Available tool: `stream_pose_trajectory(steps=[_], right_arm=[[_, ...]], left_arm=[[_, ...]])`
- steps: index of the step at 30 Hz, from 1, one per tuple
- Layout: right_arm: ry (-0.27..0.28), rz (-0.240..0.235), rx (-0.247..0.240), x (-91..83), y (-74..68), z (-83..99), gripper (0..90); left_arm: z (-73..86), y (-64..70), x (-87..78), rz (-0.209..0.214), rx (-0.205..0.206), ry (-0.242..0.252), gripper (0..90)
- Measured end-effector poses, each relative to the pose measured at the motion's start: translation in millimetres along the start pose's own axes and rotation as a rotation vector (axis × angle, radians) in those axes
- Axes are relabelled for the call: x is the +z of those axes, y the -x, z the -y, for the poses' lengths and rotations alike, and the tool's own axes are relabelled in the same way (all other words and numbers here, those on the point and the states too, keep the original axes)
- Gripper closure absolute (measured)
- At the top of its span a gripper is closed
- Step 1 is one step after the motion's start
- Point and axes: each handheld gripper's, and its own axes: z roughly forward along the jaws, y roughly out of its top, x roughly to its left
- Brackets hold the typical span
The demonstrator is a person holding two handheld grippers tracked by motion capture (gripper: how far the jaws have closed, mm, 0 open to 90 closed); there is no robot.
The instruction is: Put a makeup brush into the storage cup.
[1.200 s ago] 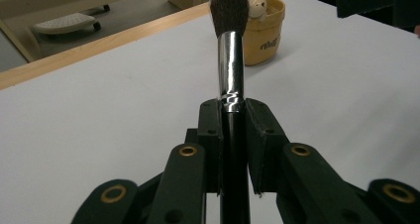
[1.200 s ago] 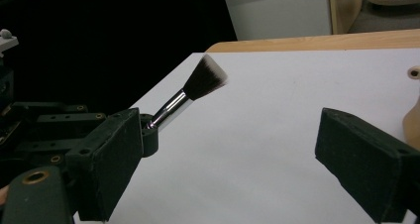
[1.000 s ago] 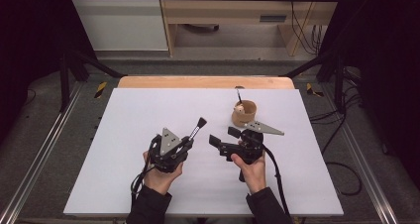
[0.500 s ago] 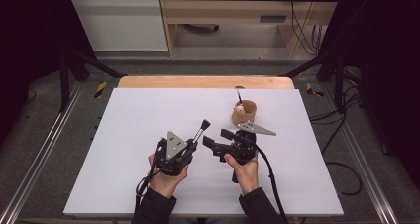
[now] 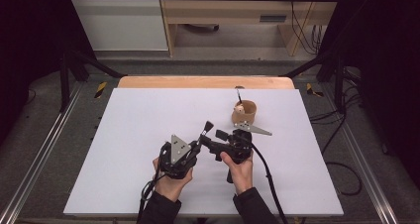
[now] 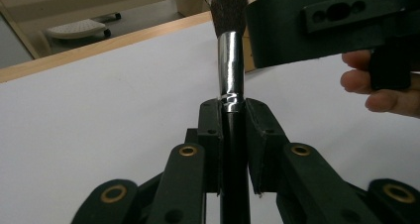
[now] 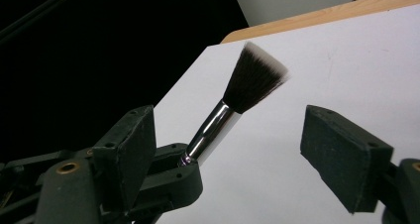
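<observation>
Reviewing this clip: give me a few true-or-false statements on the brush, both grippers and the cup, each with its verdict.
1. The left gripper is shut on the makeup brush. True.
2. The right gripper is clamped on the brush. False: its jaws stand open either side of the bristles.
3. The brush lies flat on the table. False: it is held above it.
4. The wooden cup stands on the table beyond the right gripper. True.

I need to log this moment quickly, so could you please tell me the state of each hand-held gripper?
Left hand-held gripper: closed on the makeup brush, gripping its handle.
Right hand-held gripper: open, jaws either side of the brush, holding nothing.
</observation>
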Motion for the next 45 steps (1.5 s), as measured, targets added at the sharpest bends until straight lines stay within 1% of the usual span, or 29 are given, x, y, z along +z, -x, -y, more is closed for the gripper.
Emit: stream_pose_trajectory(steps=[4, 5, 7, 10, 11, 14, 15, 16, 19, 21, 25, 33, 40, 45], right_arm=[[0.001, -0.001, 0.012, 1.5, 0.5, 0.8, 27.4], [0.001, -0.007, 0.023, 1.8, 0.2, 0.7, 28.5], [0.0, -0.005, 0.033, 1.9, 0.1, 0.9, 31.6], [0.002, -0.013, 0.051, 1.9, -0.3, 0.6, 35.4], [0.014, -0.023, 0.051, 2.6, 0.5, 0.9, 36.8], [0.016, -0.033, 0.08, 2.7, 2.3, 1.5, 40.8], [0.019, -0.039, 0.082, 3.1, 3.4, 1.9, 41.4], [0.018, -0.032, 0.083, 3.6, 4.2, 2.4, 42.5], [0.014, -0.037, 0.088, 4.2, 5.8, 3.5, 45.1], [0.012, -0.049, 0.107, 4.6, 5.0, 3.6, 46.8], [0.015, -0.06, 0.108, 5.2, 5.7, 4.4, 50.8], [0.015, -0.082, 0.142, 5.5, 7.3, 4.8, 58.3], [0.015, -0.114, 0.162, 6.3, 7.3, 5.0, 65.2], [0.008, -0.127, 0.177, 5.6, 7.5, 4.9, 71.7]], left_arm=[[-0.4, 1.5, -0.4, -0.002, -0.002, 0.009, 78.0], [-0.5, 1.9, -0.7, -0.003, -0.003, 0.012, 78.0], [-0.7, 2.6, -1.2, -0.005, 0.0, 0.018, 78.0], [-1.4, 3.4, -1.8, -0.006, -0.002, 0.024, 78.0], [-1.6, 3.7, -1.8, -0.007, -0.004, 0.025, 78.0], [-2.3, 4.8, -1.6, -0.007, 0.0, 0.027, 78.0], [-2.5, 5.2, -1.5, -0.008, 0.002, 0.026, 78.0], [-2.6, 5.7, -1.3, -0.008, 0.001, 0.027, 78.0], [-2.8, 7.6, -0.5, -0.011, 0.003, 0.027, 78.0], [-3.0, 8.9, -0.2, -0.012, 0.01, 0.027, 78.0], [-3.2, 10.8, 0.0, -0.013, 0.013, 0.031, 78.0], [-3.4, 12.8, 0.1, -0.013, 0.016, 0.035, 78.0], [-4.3, 14.3, -0.5, -0.016, 0.023, 0.04, 78.0], [-4.3, 14.6, -0.7, -0.015, 0.02, 0.044, 78.0]])
